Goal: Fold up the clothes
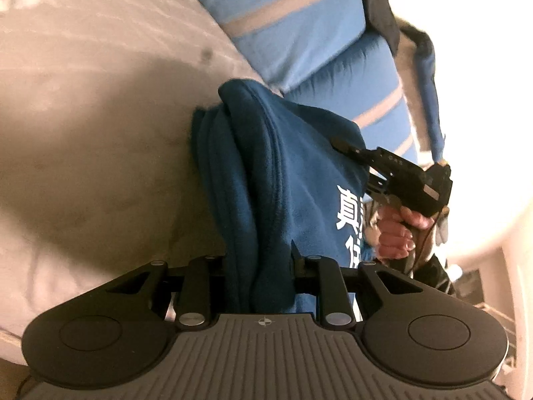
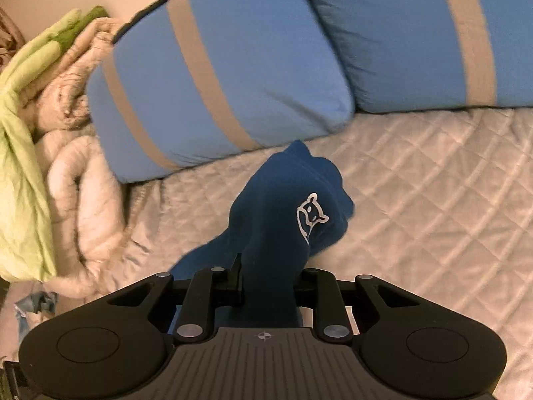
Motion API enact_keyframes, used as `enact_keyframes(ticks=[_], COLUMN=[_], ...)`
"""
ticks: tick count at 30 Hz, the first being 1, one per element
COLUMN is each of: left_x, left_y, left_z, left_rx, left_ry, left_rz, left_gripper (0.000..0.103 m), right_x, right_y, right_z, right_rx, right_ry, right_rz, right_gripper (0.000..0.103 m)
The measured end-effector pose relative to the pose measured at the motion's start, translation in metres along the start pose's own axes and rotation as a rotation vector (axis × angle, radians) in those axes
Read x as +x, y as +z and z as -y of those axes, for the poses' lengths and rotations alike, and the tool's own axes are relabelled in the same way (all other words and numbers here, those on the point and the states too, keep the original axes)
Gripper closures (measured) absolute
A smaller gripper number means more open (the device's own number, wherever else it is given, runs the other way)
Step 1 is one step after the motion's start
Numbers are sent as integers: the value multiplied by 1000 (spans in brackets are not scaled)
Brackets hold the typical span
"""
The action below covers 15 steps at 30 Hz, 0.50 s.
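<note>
Between each tool's fingers, left tool [image 1: 258,263] and right tool [image 2: 268,280] pinch the blue garment [image 2: 286,206].

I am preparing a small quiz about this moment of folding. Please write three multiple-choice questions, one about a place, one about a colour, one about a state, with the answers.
1. Where do the striped pillows lie?
A. on the quilted bed cover
B. on a chair
C. on the floor

2. What colour is the garment being handled?
A. red
B. dark blue
C. yellow

3. How is the garment held?
A. by neither gripper
B. by the left gripper only
C. by both grippers

Answers:
1 A, they rest on the pale bed cover.
2 B, it is dark blue with white print.
3 C, the left gripper and the right gripper each have their fingers closed on its cloth.
</note>
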<state>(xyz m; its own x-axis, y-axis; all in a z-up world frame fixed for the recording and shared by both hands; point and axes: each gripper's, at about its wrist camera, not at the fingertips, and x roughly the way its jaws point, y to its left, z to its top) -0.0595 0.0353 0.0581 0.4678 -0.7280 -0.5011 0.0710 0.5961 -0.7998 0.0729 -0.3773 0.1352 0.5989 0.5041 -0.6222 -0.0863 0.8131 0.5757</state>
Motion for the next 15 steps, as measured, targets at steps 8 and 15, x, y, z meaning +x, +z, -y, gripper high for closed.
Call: enact_keyframes(ticks=[8, 15], left_x=[-49, -47], left_y=[74, 56], left_z=[65, 61], left_rx=[349, 353], left_ry=[450, 521], left_rz=[348, 376], left_gripper=[39, 35], right_x=[34, 9], right_y=[75, 34], right_z=[-123, -118], right_rx=[-331, -459], right_ry=[54, -135], right_rz=[256, 330], right_gripper=[20, 0])
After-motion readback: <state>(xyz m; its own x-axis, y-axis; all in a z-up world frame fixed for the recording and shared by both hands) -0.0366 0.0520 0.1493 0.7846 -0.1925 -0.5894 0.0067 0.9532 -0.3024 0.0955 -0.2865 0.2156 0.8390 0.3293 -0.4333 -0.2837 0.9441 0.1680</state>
